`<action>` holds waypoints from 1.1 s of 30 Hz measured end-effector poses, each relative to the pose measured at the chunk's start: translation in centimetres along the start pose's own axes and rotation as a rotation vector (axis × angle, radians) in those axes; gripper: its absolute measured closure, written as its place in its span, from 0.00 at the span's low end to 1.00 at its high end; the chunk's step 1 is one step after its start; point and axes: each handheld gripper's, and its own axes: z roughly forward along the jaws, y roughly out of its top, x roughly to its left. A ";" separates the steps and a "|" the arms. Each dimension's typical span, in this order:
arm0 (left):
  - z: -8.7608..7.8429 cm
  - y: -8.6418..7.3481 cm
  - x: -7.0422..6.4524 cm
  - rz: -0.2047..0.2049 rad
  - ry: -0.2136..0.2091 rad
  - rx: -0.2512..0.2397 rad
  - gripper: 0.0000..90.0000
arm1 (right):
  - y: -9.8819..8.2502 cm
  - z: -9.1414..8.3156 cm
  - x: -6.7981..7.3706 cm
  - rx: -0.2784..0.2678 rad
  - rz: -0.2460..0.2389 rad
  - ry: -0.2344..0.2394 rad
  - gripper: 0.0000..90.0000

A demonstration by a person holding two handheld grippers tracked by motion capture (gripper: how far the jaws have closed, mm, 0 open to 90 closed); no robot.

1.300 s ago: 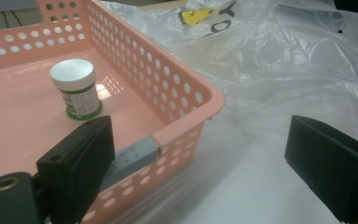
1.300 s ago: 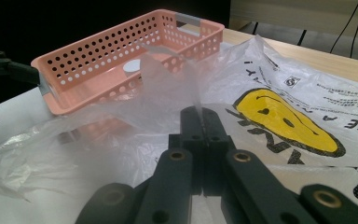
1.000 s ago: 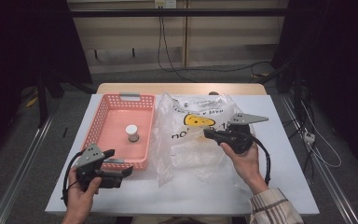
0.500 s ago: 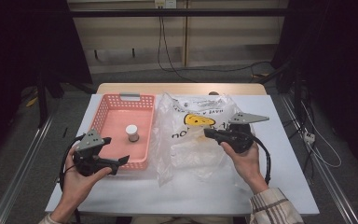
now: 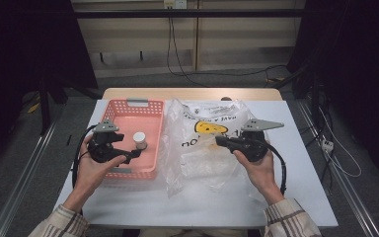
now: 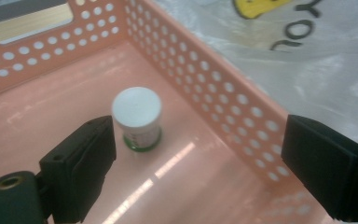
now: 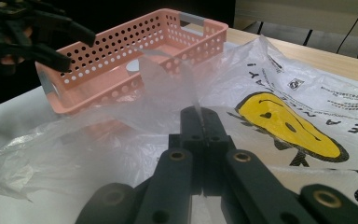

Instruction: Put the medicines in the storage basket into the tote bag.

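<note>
A small white-capped bottle [image 5: 139, 139] [image 6: 136, 116] stands upright on the floor of a pink perforated basket [image 5: 159, 129] [image 6: 205, 88] [image 7: 121, 51]. My left gripper [image 5: 128, 146] [image 6: 203, 140] hovers over the basket's near part, open wide, with the bottle just ahead of its left jaw and untouched. Its right jaw hangs outside the basket wall. To the right lies a clear plastic bag [image 5: 212, 160] [image 7: 284, 84] printed with a yellow face. My right gripper [image 5: 219, 141] [image 7: 200, 119] is shut on a raised fold of that bag.
Basket and bag rest on a white table [image 5: 301, 187] with a wooden strip along the far edge. In the right gripper view the left gripper [image 7: 37, 32] shows beyond the basket. Dark floor, cables and rails surround the table.
My left gripper has moved from the table's front left corner up and forward over the basket, toward the bottle. The right gripper and the bag have stayed put.
</note>
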 end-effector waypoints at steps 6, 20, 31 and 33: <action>2.4 0.7 1.6 -0.034 0.031 0.062 0.12 | 0.0 -0.1 -0.1 -0.001 0.003 -0.001 1.00; 5.5 1.9 2.9 -0.013 0.063 0.116 0.23 | -0.2 0.4 0.1 0.017 -0.008 0.001 1.00; 7.6 1.7 3.1 -0.021 0.103 0.199 0.37 | -0.3 0.7 0.2 0.029 -0.013 0.007 1.00; 7.8 1.6 3.1 0.002 0.098 0.220 0.47 | -0.4 0.7 0.1 0.028 -0.011 0.006 1.00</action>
